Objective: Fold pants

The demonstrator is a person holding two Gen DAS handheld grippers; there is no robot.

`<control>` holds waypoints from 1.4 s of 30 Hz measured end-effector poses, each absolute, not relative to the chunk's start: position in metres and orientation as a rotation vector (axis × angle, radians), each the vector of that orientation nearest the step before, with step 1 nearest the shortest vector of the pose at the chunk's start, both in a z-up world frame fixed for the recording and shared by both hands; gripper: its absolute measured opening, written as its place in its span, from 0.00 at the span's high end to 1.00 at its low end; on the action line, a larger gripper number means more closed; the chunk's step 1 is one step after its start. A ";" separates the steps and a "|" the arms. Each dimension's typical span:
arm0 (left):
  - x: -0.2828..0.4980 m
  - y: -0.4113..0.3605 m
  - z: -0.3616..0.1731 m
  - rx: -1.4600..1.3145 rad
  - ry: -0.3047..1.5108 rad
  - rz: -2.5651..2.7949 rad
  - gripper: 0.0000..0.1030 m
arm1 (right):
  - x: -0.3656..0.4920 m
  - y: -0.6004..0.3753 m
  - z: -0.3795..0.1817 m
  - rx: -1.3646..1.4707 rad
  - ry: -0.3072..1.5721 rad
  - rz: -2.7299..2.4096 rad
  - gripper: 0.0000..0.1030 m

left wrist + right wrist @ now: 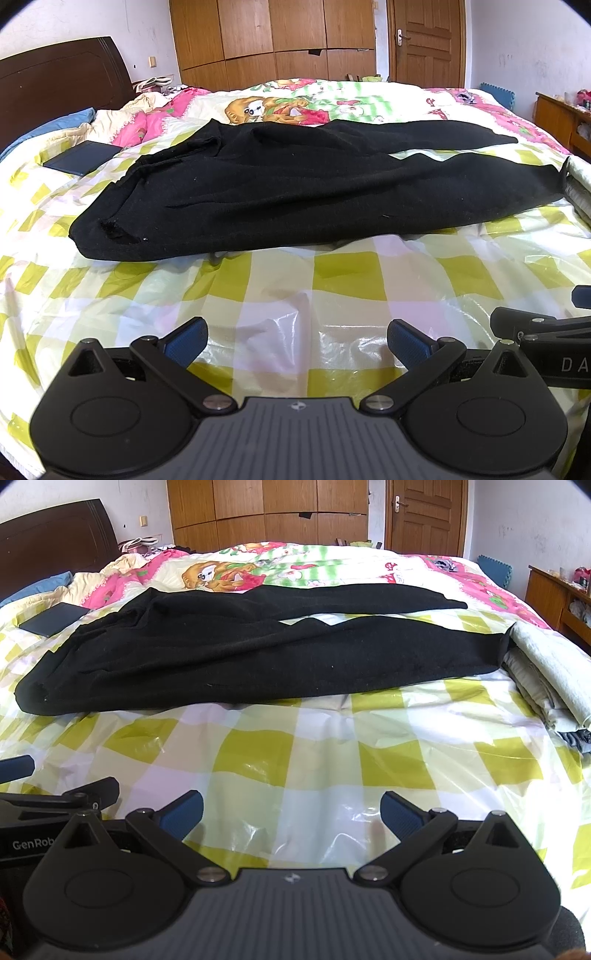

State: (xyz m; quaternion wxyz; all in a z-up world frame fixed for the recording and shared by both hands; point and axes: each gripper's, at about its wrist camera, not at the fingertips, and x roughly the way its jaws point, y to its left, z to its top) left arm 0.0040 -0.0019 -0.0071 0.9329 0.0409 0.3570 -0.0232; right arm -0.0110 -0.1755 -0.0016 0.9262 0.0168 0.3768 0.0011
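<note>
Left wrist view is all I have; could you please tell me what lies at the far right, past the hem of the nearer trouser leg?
Observer: A folded stack of pale cloth lies there; the near hem of the black pants ends right against it.
Operator: Thank you. Is the right gripper open?
Observer: Yes, the right gripper is wide open and empty, above the checked plastic sheet.
Operator: Is anything under that stack?
Observer: Some darker grey fabric shows beneath its near end.
</note>
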 end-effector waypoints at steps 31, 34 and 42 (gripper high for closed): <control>0.009 0.002 -0.011 0.070 0.759 -0.047 0.00 | -0.012 -0.173 -0.004 0.024 0.770 0.010 0.01; 0.010 0.003 -0.011 0.060 0.766 -0.044 0.00 | -0.011 -0.169 -0.001 0.017 0.764 0.018 0.01; 0.018 0.012 -0.006 0.013 0.777 -0.039 0.00 | -0.001 -0.163 0.009 0.027 0.755 0.040 0.01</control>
